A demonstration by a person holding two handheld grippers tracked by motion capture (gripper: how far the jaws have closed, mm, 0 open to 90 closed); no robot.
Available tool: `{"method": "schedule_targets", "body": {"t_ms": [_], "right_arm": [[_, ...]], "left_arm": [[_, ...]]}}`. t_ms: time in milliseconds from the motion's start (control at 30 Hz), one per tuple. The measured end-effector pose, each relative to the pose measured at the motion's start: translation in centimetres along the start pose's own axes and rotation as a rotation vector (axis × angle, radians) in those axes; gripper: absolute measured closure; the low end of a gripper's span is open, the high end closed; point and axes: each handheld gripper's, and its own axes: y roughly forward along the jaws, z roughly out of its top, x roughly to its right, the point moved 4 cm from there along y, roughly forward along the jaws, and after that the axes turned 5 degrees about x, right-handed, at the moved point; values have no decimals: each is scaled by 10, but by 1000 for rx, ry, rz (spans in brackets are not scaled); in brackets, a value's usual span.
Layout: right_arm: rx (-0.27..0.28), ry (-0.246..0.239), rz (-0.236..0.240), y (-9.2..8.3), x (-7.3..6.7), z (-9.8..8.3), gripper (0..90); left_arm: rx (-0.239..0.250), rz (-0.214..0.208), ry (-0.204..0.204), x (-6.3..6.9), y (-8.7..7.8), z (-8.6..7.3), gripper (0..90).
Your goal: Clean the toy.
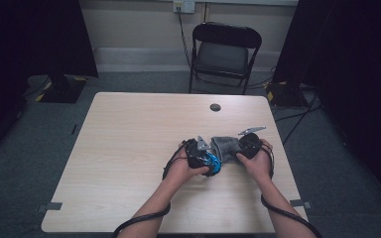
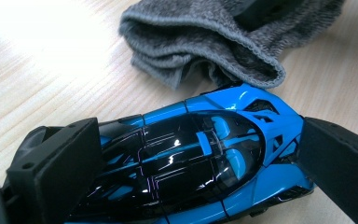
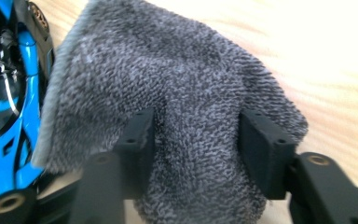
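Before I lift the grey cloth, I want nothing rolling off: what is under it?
The grey cloth lies bunched on the table, its hemmed edge touching the blue toy car beside it. Its folds hide whatever might lie underneath; none can be seen.

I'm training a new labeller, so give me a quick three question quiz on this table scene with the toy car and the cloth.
1. True or false: the left gripper has the blue toy car between its jaws.
2. What does the right gripper straddle? A) a chair B) the grey cloth C) a cable
3. In the left gripper view, what lies just beyond the car's end?

Key:
1. True; a jaw sits at each end of it.
2. B; the jaws stand apart, cloth bunched between them.
3. The folded grey cloth, on the wooden table.
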Motion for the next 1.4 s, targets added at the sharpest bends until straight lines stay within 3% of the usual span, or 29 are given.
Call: {"method": "schedule_targets", "body": {"t_ms": [233,533,733,833,1033,1300,1400], "right_arm": [[7,23,23,-16,2,-19,382],[-6,-13,9,-35,-11,-39,357],[54,-22,68,-44,-8,-32,346],[90,-62,82,-47,-4,-23,338],[82,-110,90,-43,9,-11,389],[35,-129,88,-30,12,-20,460],[14,-106,86,-28,13,-27,454]], "left_arm": [[-3,3,2,0,0,0,0],[-2,6,-2,0,1,1,0],[-3,7,2,0,0,0,0],[-1,7,0,1,1,0,0],[-4,5,3,0,0,0,0],[-3,2,3,0,0,0,0],[0,2,3,0,0,0,0]]}}
